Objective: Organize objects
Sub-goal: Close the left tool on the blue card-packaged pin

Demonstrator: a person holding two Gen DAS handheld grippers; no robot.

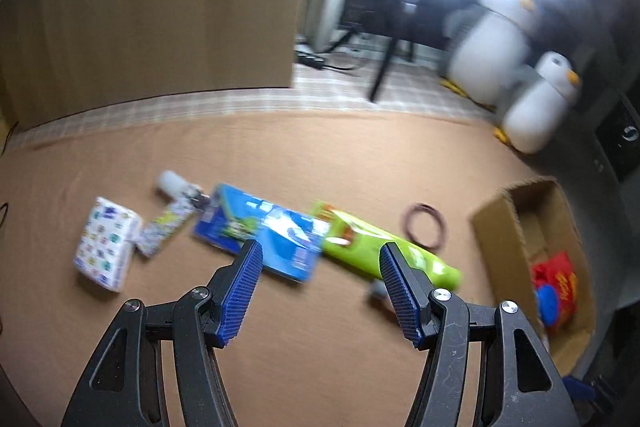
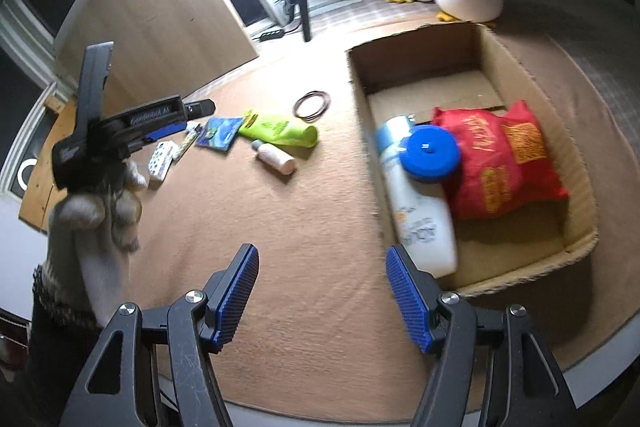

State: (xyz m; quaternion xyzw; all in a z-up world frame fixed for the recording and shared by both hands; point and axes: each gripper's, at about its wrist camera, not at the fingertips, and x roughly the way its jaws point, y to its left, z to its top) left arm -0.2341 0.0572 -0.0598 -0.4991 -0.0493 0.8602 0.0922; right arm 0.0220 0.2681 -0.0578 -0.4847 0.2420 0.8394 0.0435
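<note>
- In the left wrist view a patterned white box (image 1: 105, 243) lies at the left on the brown tabletop (image 1: 280, 367).
- Just right of it lie a slim patterned pack (image 1: 164, 229) and a white bottle (image 1: 173, 183), both blurred.
- Next comes a blue packet (image 1: 264, 231), then a green pouch (image 1: 380, 247) touching its right edge.
- The left gripper (image 1: 320, 263) hangs above these two with fingers (image 1: 242, 291) spread wide and nothing between them.
- A dark ring (image 1: 424, 225) lies right of the pouch, apart from it.
- At the right edge stands an open carton (image 1: 508, 223) with a red bag (image 1: 558, 275) inside.
- Two plush penguins (image 1: 536, 107) stand at upper right, behind the tabletop.
- In the right wrist view a gloved hand (image 2: 96, 211) at the left holds the left gripper over the patterned box.
- A small pale bottle (image 2: 276, 157) lies just below the green pouch, mid frame.
- The right gripper (image 2: 322, 267) sits at the bottom, fingers (image 2: 236, 295) wide and empty, above bare tabletop beside the carton's near left corner.
- In the carton, left to right: a white bottle (image 2: 420, 219), a blue lid (image 2: 430, 153) resting on it, and the red bag.
</note>
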